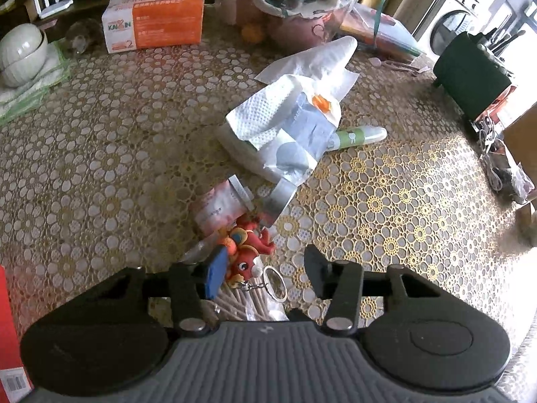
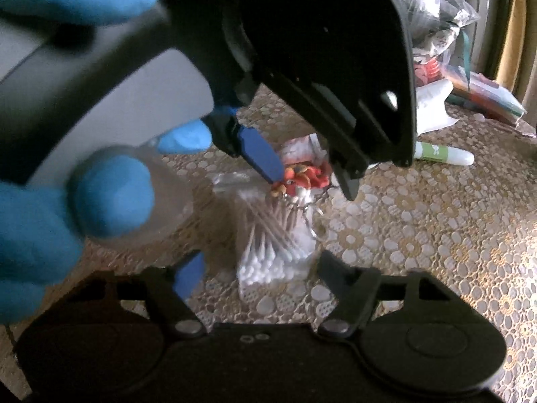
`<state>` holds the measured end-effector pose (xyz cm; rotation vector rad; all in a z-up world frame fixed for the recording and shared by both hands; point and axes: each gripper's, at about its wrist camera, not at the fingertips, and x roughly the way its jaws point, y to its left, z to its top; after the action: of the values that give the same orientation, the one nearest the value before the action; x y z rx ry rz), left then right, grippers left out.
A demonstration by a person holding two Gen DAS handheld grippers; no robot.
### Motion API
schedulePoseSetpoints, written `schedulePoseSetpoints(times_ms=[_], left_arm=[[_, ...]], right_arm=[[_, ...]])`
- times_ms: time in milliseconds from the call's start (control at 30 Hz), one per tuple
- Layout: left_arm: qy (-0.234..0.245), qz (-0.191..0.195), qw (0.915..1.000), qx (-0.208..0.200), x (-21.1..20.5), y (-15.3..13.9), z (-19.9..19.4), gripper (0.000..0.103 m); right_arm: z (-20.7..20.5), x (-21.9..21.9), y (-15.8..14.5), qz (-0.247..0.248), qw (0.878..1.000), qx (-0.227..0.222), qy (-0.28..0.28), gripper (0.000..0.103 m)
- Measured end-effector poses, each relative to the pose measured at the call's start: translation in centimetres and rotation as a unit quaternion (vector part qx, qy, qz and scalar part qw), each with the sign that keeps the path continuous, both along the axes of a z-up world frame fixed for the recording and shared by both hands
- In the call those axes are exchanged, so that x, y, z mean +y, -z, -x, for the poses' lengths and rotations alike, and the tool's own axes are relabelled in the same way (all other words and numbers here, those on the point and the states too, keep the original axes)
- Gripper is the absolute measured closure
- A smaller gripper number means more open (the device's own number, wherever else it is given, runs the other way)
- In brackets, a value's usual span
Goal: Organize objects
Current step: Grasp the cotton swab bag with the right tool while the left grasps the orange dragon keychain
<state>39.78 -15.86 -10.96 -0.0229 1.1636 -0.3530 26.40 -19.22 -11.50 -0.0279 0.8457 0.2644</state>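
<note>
A red and orange dragon keychain (image 1: pixel 246 252) with a metal ring (image 1: pixel 275 283) lies on a clear bag of cotton swabs (image 1: pixel 241 307). My left gripper (image 1: pixel 265 275) straddles the keychain. Its blue pad (image 1: pixel 214 275) is against the toy's left side, and a gap is left at the black finger (image 1: pixel 315 275). The right wrist view shows the same gripper (image 2: pixel 310 186) around the keychain (image 2: pixel 302 173), held by a blue-gloved hand (image 2: pixel 33 235). My right gripper (image 2: pixel 261 268) is open, low over the swab bag (image 2: pixel 272 262), whose near end lies between its fingers.
Crumpled tissue and foil packets (image 1: pixel 295 117) lie beyond the keychain, with a green and white tube (image 1: pixel 362 136) beside them. An orange tissue pack (image 1: pixel 154 16), a white bowl (image 1: pixel 20 53) and a dark pot (image 1: pixel 470 74) ring the lace-covered table (image 1: pixel 100 168). A red box (image 1: pixel 6 336) is at the left edge.
</note>
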Motion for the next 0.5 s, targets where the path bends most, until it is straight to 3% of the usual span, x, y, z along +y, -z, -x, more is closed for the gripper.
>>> schedulePoseSetpoints(times_ms=[100, 267, 467, 500], left_arm=[[0.006, -0.007, 0.9999, -0.007, -0.3, 0.0, 0.1, 0.066], [0.005, -0.028, 0.9995, -0.015, -0.3, 0.1, 0.1, 0.081], [-0.002, -0.017, 0.9996, -0.023, 0.6, -0.1, 0.5, 0.084], [-0.004, -0.013, 0.9996, -0.023, 0.9, -0.3, 0.7, 0.089]], right_arm=[[-0.1, 0.0, -0.1, 0.003, 1.000, -0.004, 0.001, 0.042], [0.2, 0.0, -0.2, 0.017, 1.000, -0.011, 0.010, 0.060], [0.8, -0.4, -0.6, 0.008, 1.000, -0.006, 0.012, 0.067], [1.1, -0.5, -0.8, 0.006, 1.000, -0.006, 0.010, 0.067]])
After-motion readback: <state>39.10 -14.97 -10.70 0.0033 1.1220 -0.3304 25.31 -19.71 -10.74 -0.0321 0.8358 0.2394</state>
